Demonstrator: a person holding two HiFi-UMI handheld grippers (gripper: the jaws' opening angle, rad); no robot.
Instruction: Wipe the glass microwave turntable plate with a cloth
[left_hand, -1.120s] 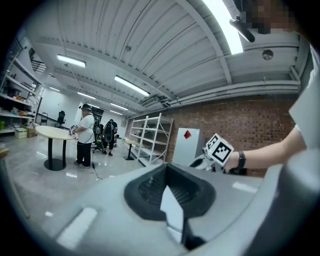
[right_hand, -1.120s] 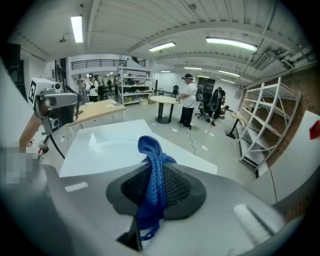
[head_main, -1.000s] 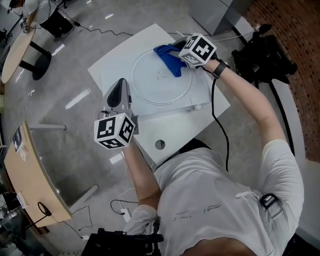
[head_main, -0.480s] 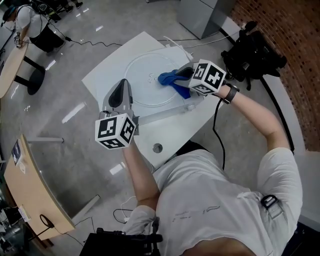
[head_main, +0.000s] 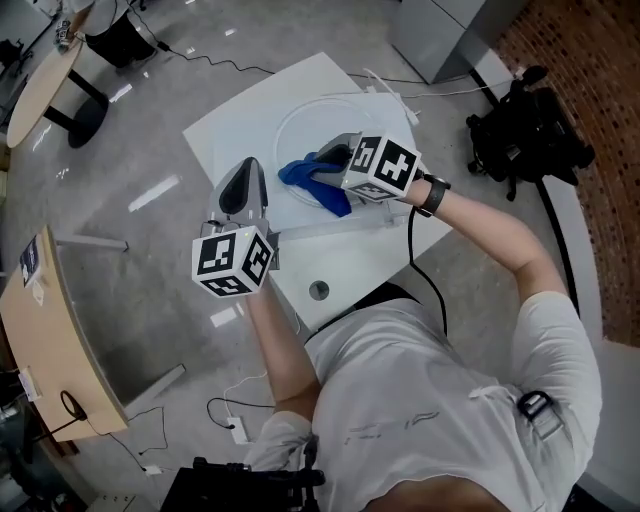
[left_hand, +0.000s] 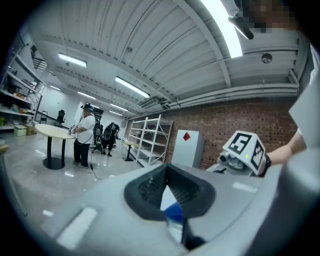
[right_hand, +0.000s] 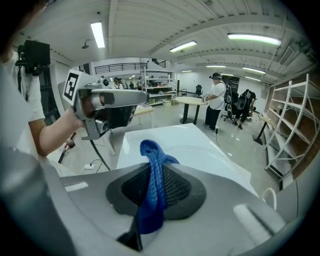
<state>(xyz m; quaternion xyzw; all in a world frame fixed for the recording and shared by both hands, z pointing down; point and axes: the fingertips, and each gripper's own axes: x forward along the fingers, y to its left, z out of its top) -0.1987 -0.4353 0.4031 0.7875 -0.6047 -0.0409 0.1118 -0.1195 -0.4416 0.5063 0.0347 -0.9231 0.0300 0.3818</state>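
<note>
The round glass plate (head_main: 335, 122) lies flat on the white table (head_main: 235, 125). A blue cloth (head_main: 312, 180) is bunched over the plate's near left part. My right gripper (head_main: 338, 162) is shut on the cloth, which hangs out between the pads in the right gripper view, where the blue cloth (right_hand: 151, 165) fills the closed right gripper (right_hand: 155, 177). My left gripper (head_main: 249, 168) rests at the table's left edge, just outside the plate rim, with its jaws together. In the left gripper view the left gripper (left_hand: 168, 202) shows only a pale sliver and some blue in its gap.
A round hole (head_main: 319, 290) sits in the table's near part. A black bag (head_main: 527, 133) and a grey cabinet (head_main: 445, 28) stand to the right, a wooden desk (head_main: 45, 340) to the left. Cables (head_main: 235, 420) trail on the floor. People (right_hand: 217, 107) stand far off.
My right gripper has dragged the blue cloth from the plate's far right side across to its near left side. The left gripper has stayed where it was.
</note>
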